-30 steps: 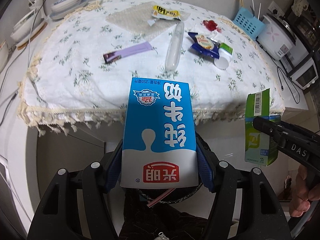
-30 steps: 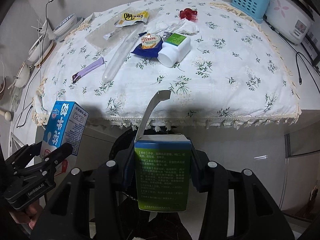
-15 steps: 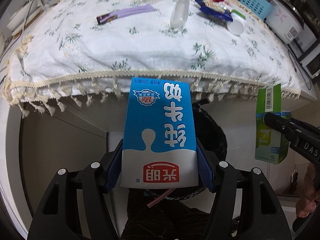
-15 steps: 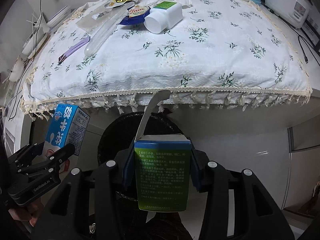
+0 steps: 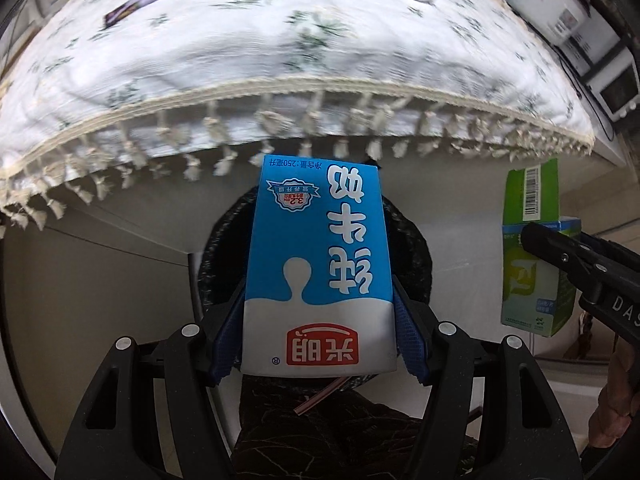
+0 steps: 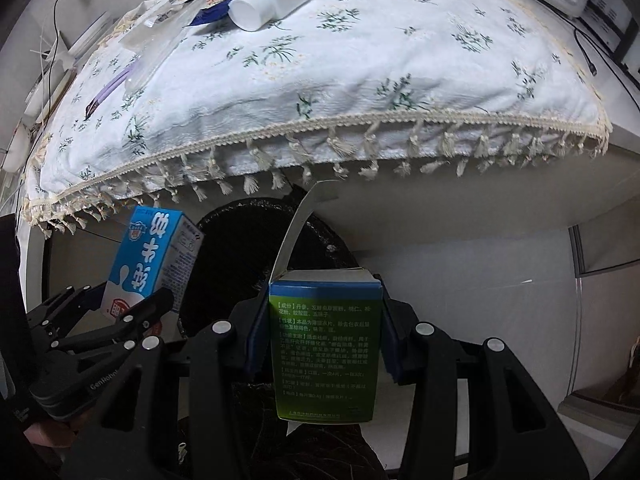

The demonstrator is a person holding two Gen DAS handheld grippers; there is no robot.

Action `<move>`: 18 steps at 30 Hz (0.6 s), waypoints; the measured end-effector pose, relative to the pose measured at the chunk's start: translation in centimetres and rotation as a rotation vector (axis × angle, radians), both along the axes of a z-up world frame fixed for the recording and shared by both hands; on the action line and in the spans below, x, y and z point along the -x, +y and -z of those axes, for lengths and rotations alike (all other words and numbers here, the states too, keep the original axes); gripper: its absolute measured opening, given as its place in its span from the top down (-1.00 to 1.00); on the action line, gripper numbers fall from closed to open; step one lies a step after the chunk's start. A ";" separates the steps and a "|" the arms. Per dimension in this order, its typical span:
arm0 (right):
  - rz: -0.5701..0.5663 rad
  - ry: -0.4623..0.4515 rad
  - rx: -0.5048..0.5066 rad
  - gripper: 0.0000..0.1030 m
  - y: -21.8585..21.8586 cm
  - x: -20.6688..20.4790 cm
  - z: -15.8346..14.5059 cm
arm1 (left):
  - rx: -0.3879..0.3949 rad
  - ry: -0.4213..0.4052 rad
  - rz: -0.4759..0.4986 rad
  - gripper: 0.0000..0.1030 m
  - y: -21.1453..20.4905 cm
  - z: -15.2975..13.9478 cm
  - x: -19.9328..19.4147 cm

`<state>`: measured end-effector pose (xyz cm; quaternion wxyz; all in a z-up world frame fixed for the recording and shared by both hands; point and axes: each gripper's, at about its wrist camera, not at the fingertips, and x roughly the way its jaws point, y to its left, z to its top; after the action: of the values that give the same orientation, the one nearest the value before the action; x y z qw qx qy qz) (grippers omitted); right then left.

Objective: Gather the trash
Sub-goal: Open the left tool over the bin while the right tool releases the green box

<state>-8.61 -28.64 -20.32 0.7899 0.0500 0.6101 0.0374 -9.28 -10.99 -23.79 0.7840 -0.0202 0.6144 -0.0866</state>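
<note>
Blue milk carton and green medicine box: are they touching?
Apart. The right wrist view shows the blue milk carton and green medicine box separated by the black bin.

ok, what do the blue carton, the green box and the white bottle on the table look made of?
Blue carton: coated paperboard, glossy print, sharp folds. Green box: thin card, likely; its open flap curls. White bottle: apparently matte opaque plastic, with smooth rounded edges.

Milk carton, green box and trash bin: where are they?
Milk carton (image 5: 316,268), left wrist view, blue front face.
Green box (image 6: 325,344), right wrist view, printed green side.
Trash bin (image 6: 236,248), right wrist view, dark inside.
</note>
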 end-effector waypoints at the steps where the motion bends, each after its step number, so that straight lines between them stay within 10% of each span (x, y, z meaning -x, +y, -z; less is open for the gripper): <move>1: 0.004 0.002 0.002 0.15 -0.1 0.1 0.0 | 0.000 0.001 0.008 -0.25 -0.4 0.1 0.1; 5: 0.012 0.007 0.005 0.15 -0.5 0.4 0.1 | -0.002 -0.004 0.029 -0.28 -1.2 0.1 0.4; 10: -0.001 0.011 -0.001 0.15 -0.1 0.3 0.3 | -0.006 -0.057 0.011 -0.82 -0.9 -0.8 0.7; 18: -0.063 0.011 -0.015 0.15 2.8 -0.6 0.5 | -0.017 -0.083 -0.059 -0.89 2.9 -1.8 0.9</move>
<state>-7.97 -25.80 -20.80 0.7845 0.0368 0.6154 0.0664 -10.20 -8.07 -21.98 0.8113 -0.0281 0.5810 -0.0590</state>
